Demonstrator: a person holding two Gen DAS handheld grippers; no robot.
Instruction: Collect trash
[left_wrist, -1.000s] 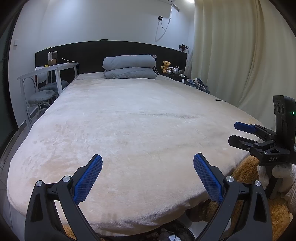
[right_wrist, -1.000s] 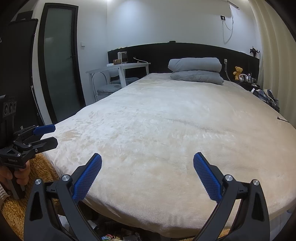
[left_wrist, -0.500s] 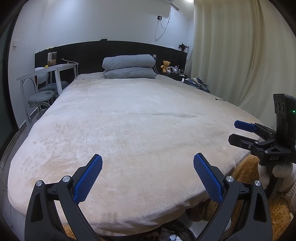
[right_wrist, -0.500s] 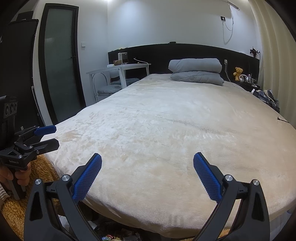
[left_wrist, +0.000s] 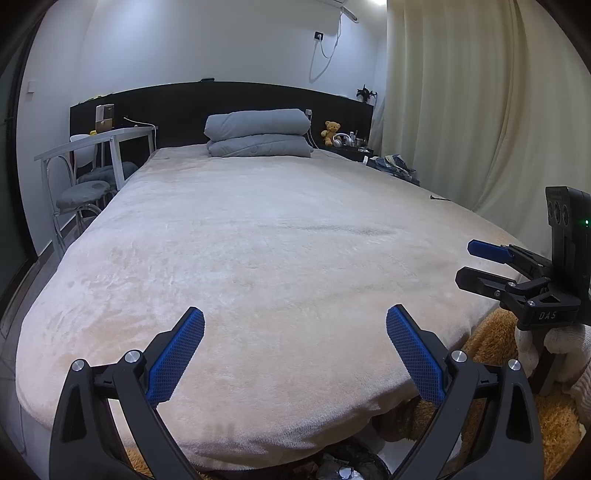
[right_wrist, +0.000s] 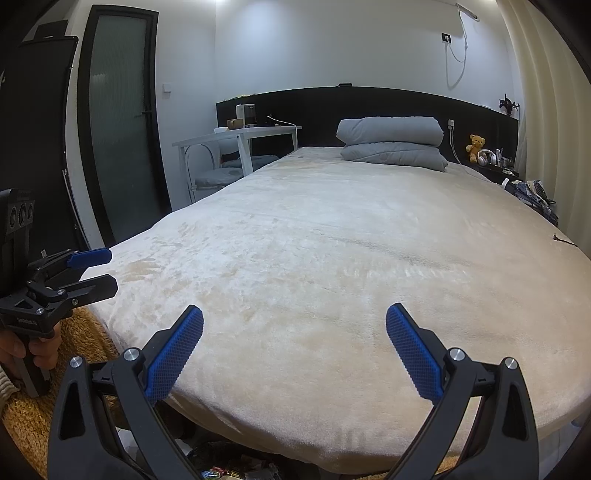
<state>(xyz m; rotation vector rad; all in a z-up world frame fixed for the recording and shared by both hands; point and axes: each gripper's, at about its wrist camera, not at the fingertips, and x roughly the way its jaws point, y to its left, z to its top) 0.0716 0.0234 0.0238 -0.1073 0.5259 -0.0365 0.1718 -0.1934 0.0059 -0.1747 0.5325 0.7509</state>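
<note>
Both grippers hover at the foot of a wide bed (left_wrist: 266, 251) under a cream plush blanket. My left gripper (left_wrist: 295, 325) is open, blue pads wide apart with nothing between them; it also shows at the left edge of the right wrist view (right_wrist: 99, 269). My right gripper (right_wrist: 294, 325) is open and empty too, and appears at the right of the left wrist view (left_wrist: 469, 262), held by a gloved hand (left_wrist: 554, 347). Trash lies on the floor below the bed's foot: crumpled pieces (left_wrist: 340, 467) and colourful wrappers (right_wrist: 236, 470), mostly hidden by the blanket edge.
Grey folded bedding (left_wrist: 258, 133) lies at the black headboard. A white side table (left_wrist: 99, 142) and chairs stand left of the bed. A nightstand with a teddy bear (left_wrist: 331, 130) and a pile of clothes (left_wrist: 395, 166) are right, by the curtain (left_wrist: 480, 110). A tan shaggy rug (left_wrist: 495, 343) covers the floor.
Both views have shifted only slightly; the grippers stay open and nothing has been picked up.
</note>
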